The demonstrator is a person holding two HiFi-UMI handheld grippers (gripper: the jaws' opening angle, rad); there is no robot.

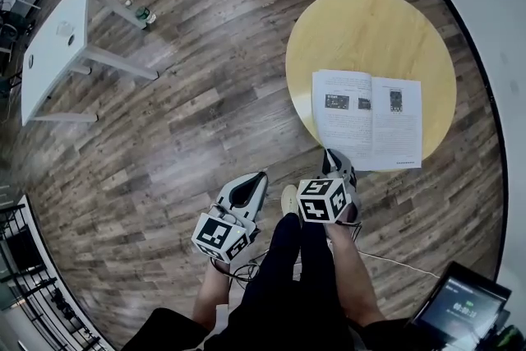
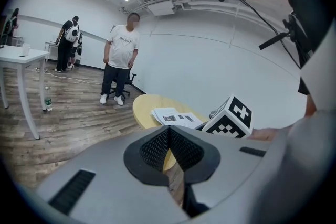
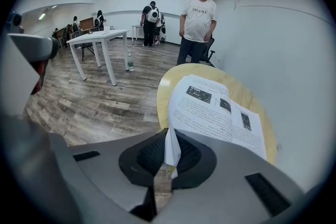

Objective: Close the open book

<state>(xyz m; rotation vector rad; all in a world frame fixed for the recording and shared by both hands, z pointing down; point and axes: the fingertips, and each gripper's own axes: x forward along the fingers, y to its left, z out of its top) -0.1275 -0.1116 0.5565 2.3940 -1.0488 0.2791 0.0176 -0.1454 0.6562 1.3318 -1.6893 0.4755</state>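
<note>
The round yellow bench (image 1: 370, 29) carries only the book (image 1: 370, 119). It lies open and flat, face up, on the near side of the bench, with its spine running away from the person. Its near edge seems to jut a little past the bench's rim. That overhang is probably why the grip is made there: a leaf lying flat gives no purchase except where an edge hangs free.

The right tongs (image 3: 169, 157) stand at the near rim of the bench, pointing steeply down, closed on the near corner (image 3: 172, 147) of the left leaf. The paper curls up from the bench into the pads, while the rest of that leaf lies flat. I cannot tell whether they pinch one sheet or the whole left half. Taking a corner rather than the middle of an edge suits the job, since the leaf can then be swung over the spine like a hinge.

The left tongs (image 1: 259, 177) hang off the bench, over the floor just on its near left side. They are closed with nothing between the pads. They are likely held back there to leave the leaf room to swing, and to be ready to press the book flat.

The closing has barely begun; one risk is that a thin sheet may tear or slip if lifted fast.
</note>
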